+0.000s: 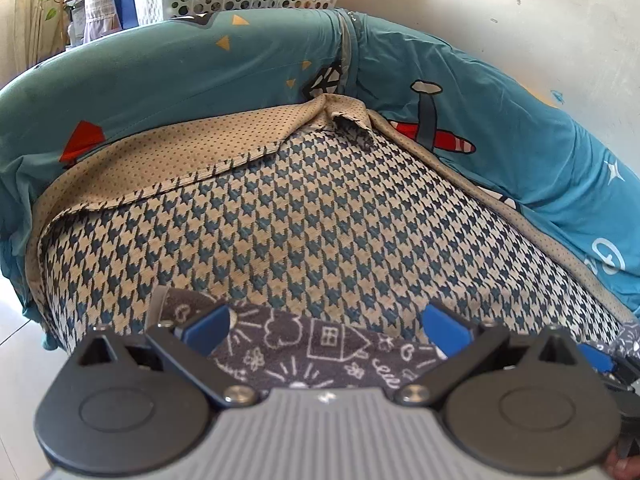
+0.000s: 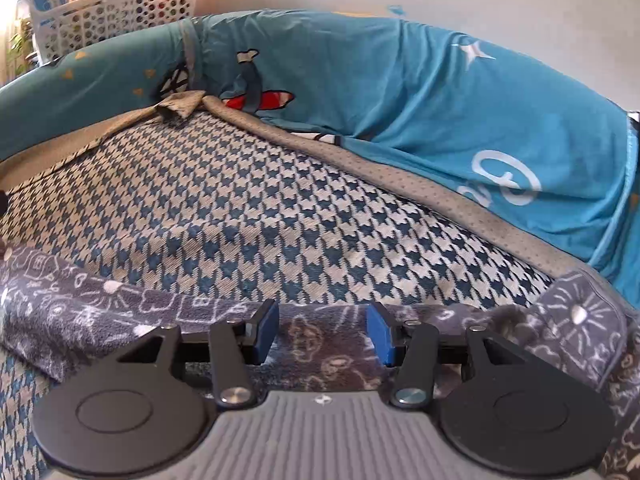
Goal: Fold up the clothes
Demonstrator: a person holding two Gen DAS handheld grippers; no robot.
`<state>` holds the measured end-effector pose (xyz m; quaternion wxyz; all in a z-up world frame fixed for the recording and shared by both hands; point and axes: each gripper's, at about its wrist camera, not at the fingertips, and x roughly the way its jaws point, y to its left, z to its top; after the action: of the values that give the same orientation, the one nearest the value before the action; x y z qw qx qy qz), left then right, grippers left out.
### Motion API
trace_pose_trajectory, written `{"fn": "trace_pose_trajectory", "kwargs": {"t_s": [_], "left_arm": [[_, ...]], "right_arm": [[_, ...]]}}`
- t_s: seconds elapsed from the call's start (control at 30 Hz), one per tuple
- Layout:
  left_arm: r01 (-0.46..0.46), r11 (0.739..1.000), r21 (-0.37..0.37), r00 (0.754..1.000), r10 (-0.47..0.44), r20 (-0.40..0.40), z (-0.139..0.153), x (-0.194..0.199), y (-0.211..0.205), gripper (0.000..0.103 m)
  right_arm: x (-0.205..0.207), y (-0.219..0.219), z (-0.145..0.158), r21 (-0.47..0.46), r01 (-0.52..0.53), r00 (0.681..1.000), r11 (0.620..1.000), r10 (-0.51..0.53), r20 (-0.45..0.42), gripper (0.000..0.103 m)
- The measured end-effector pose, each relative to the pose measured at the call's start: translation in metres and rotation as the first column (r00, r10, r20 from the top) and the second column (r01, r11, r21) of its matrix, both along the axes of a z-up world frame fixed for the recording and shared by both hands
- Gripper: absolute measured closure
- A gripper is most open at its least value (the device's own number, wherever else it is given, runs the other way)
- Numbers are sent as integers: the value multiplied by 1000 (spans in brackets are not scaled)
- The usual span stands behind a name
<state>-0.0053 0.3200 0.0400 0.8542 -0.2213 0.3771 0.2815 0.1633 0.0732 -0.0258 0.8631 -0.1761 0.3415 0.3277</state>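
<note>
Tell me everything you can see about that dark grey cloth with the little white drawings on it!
The dark grey cloth looks soft and fuzzy, like fleece. White doodles cover it: a house, clouds, flowers, hearts, sun rays. A round snap button sits on one corner flap. It lies rumpled, not flat, along the near edge of the houndstooth cushion. The left claw and right claw stand open over it.

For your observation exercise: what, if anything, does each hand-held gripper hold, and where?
Nothing is held. Left hand-held gripper and right hand-held gripper both stand open above the grey doodle-print garment, pads apart.
</note>
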Motion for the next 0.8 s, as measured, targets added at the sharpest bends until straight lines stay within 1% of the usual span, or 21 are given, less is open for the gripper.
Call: {"fn": "trace_pose_trajectory", "kwargs": {"t_s": [0.2, 0.3, 0.4, 0.53, 0.6, 0.63, 0.67, 0.77, 0.8], "left_arm": [[0, 1000, -5, 1000, 0, -24, -4, 2, 4, 0], [1, 1000, -16, 1000, -1, -17, -4, 3, 3, 0], [18, 1000, -16, 1000, -18, -19, -4, 6, -2, 0], [22, 1000, -15, 1000, -22, -22, -4, 8, -5, 0], [19, 1000, -20, 1000, -19, -23, -5, 9, -5, 0], [17, 1000, -22, 1000, -18, -24, -5, 10, -5, 0], [18, 1000, -24, 1000, -19, -25, -5, 10, -5, 0], [20, 999, -25, 999, -21, -27, -6, 10, -7, 0], [21, 999, -25, 999, -22, -28, -6, 10, -7, 0]], "right_arm": [[11, 12, -8, -107, -102, 995, 989, 100, -24, 54], [15, 11, -14, -129, -129, 992, 983, 126, -29, 53], [17, 11, -19, -127, -136, 990, 983, 131, -47, 55], [18, 9, -20, -102, -143, 988, 984, 136, -70, 65], [15, 10, -21, -100, -155, 987, 983, 149, -65, 73], [13, 10, -21, -98, -160, 986, 982, 154, -65, 79], [12, 11, -21, -96, -161, 986, 982, 155, -63, 81], [12, 9, -22, -84, -151, 988, 985, 147, -51, 93], [11, 8, -22, -80, -147, 989, 986, 144, -45, 95]]}}
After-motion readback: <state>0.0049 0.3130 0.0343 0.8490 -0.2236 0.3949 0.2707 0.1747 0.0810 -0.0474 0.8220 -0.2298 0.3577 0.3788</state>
